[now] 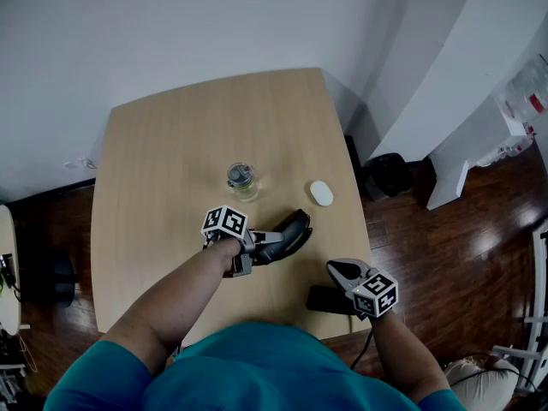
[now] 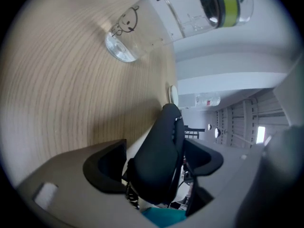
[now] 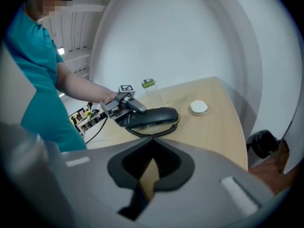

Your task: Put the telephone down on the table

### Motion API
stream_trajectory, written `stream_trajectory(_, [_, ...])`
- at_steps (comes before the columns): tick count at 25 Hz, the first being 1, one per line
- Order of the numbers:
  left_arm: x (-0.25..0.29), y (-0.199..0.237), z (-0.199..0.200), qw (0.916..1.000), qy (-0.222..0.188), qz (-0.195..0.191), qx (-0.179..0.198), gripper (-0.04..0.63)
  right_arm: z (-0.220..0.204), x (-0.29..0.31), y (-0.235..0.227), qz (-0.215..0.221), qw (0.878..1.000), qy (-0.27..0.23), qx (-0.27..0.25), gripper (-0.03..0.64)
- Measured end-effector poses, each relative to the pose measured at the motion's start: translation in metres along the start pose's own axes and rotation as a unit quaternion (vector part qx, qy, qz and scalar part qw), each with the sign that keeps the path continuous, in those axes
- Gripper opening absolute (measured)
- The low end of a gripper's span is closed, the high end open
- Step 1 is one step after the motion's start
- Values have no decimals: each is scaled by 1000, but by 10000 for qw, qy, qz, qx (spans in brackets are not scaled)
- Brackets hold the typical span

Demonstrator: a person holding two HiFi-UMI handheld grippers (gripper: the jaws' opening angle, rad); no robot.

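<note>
The black telephone handset (image 1: 289,232) lies low on the wooden table (image 1: 163,161), its coiled cord (image 3: 159,130) trailing toward me. My left gripper (image 1: 272,243) straddles the handset's near end with its jaws wide; in the left gripper view the handset (image 2: 159,160) sits between the pads, with a sliver of light on the left side. From the right gripper view the left gripper (image 3: 124,106) is at the handset's (image 3: 152,117) left end. My right gripper (image 1: 341,270) hovers at the table's front edge over the dark phone base (image 1: 328,300), its jaws together and holding nothing.
A clear glass jar (image 1: 241,181) with a yellow-green band stands just beyond the handset. A small white round object (image 1: 321,193) lies to its right. A black bin (image 1: 387,175) sits on the dark wooden floor beside the table's right edge.
</note>
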State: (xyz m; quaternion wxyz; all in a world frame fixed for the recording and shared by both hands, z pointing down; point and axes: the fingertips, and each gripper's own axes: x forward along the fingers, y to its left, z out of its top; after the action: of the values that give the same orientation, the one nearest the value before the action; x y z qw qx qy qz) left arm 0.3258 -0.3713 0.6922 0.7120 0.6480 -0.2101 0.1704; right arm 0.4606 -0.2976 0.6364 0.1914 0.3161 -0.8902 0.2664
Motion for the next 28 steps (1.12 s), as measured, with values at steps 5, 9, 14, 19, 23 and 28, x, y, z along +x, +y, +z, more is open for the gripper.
stream_trajectory(5, [-7,4,6,9994,-15,-196,-297,394,-2,1,-1,4,10000,32,59,3])
stream_trajectory(9, [-9,8,7,9998,-43,-60,-202,375,-3,2,-1,8,10000,58,33,3])
stream_trajectory(14, [-13,10,5,9995,99,198,231,375,-1,3,-1,21,10000,54,11,3])
stream_trajectory(19, [-31,19,10,9968,33,515,606,401,0,3,-1,17,10000,53,23,3])
stream_trajectory(23, [-47,18,16,9813,-116,961,1665,417,-1,3,1,14,10000,67,29,2])
stream_trajectory(28, [-41,-14,-9,9534,133,718,2926,461,-2,3,2,10,10000,73,16,2])
